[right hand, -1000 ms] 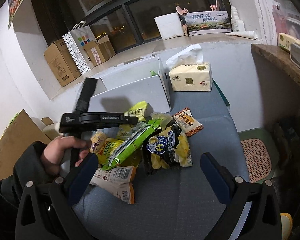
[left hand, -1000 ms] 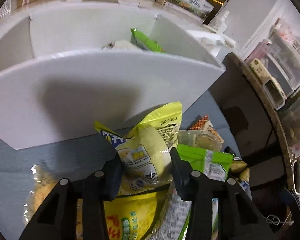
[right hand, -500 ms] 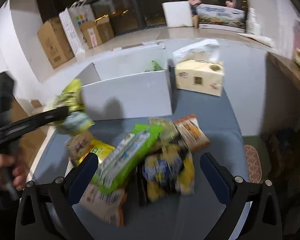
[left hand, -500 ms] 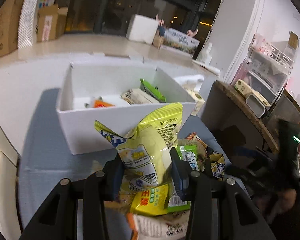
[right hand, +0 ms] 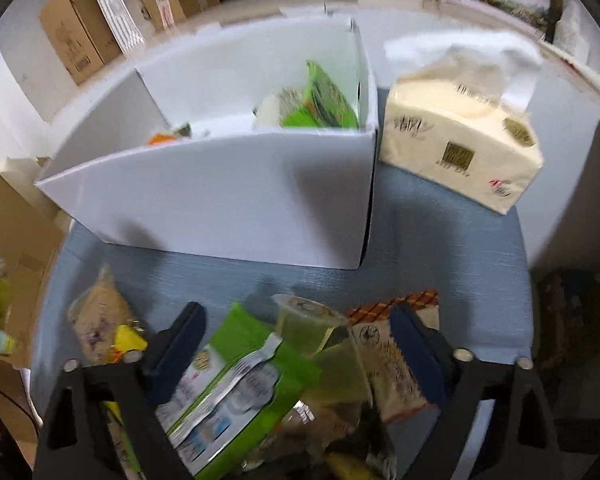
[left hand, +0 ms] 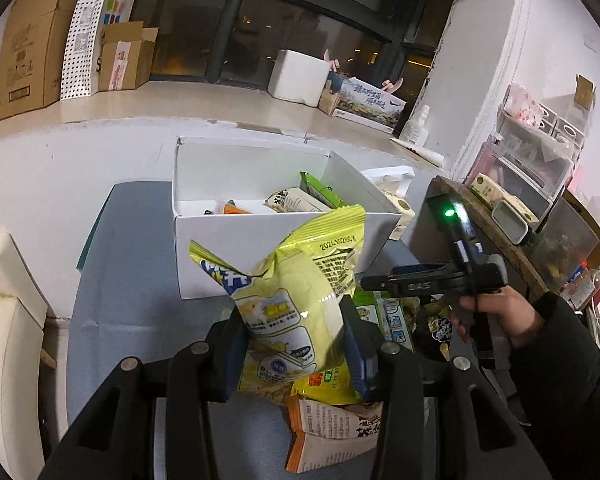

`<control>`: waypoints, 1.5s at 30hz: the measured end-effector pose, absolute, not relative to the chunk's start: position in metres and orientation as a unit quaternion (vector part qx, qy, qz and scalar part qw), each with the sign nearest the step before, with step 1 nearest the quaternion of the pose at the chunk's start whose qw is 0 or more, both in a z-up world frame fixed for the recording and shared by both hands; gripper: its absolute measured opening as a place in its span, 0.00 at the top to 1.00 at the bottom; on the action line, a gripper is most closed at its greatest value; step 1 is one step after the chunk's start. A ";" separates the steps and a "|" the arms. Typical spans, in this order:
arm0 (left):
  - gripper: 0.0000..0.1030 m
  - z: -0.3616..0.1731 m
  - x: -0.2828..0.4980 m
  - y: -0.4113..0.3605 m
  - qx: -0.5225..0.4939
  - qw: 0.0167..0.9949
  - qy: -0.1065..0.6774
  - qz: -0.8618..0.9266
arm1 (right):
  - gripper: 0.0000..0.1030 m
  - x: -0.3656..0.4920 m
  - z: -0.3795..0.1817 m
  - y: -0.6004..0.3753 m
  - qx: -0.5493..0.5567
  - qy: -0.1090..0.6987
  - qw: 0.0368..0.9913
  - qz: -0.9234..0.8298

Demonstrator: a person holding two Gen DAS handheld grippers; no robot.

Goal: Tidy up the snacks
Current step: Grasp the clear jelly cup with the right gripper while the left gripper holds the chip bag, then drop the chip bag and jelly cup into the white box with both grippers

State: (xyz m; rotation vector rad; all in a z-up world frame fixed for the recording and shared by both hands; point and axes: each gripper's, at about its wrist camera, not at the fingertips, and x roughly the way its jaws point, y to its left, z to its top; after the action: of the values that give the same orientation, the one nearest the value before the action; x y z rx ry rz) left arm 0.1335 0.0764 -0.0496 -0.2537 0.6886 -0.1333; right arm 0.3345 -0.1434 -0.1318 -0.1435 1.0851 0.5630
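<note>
My left gripper (left hand: 294, 344) is shut on a pale yellow-green snack bag (left hand: 296, 280) and holds it up in front of the white box (left hand: 268, 248). The box holds a green packet (left hand: 320, 192), a white packet and an orange one. My right gripper (right hand: 296, 344) is open, low over the snack pile, with a green packet (right hand: 236, 384) and a clear jelly cup (right hand: 312, 324) between its fingers. The white box (right hand: 220, 204) stands just behind the pile. The right gripper also shows in the left wrist view (left hand: 432, 280), held by a hand.
A tissue pack (right hand: 460, 136) stands right of the box. A brown-striped packet (right hand: 396, 344) and a pale wrapped snack (right hand: 100, 316) lie on the blue-grey table (right hand: 440, 264). Cardboard boxes (left hand: 28, 40) line the far ledge. A cluttered shelf (left hand: 540, 208) is at the right.
My left gripper has risen and pulled back with the bag, so the box interior shows. My right gripper has dropped down and forward onto the snack pile, closer to the box.
</note>
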 end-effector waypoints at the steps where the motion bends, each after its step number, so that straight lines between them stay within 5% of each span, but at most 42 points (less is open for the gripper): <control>1: 0.54 -0.051 0.134 0.077 -0.125 0.931 0.338 -0.067 | 0.29 0.338 -0.136 -0.143 -0.071 0.516 0.814 0.259; 2: 0.54 -0.052 0.134 0.077 -0.125 0.930 0.338 -0.067 | 0.38 0.341 -0.142 -0.144 -0.076 0.524 0.810 0.254; 8: 0.54 -0.056 0.138 0.076 -0.131 0.929 0.339 -0.073 | 0.54 0.345 -0.152 -0.141 -0.084 0.542 0.794 0.262; 28: 0.54 -0.026 0.164 0.088 -0.127 0.939 0.312 -0.074 | 0.54 0.287 -0.036 -0.142 -0.023 0.364 0.858 0.360; 41: 0.54 -0.020 0.296 0.121 -0.107 0.938 0.329 -0.031 | 0.54 0.384 -0.018 -0.056 0.007 0.395 0.841 0.369; 44: 0.48 -0.036 0.314 0.127 -0.107 0.929 0.355 -0.023 | 0.54 0.415 -0.026 -0.042 0.021 0.415 0.835 0.361; 45: 0.31 -0.041 0.319 0.128 -0.105 0.925 0.365 -0.015 | 0.53 0.424 -0.027 -0.037 0.019 0.415 0.837 0.356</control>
State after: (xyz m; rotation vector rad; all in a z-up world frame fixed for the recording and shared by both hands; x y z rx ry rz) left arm 0.3191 0.1282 -0.0410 -0.2155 0.7480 -0.0298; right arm 0.4242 -0.0368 -0.0273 0.0400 0.8787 0.7531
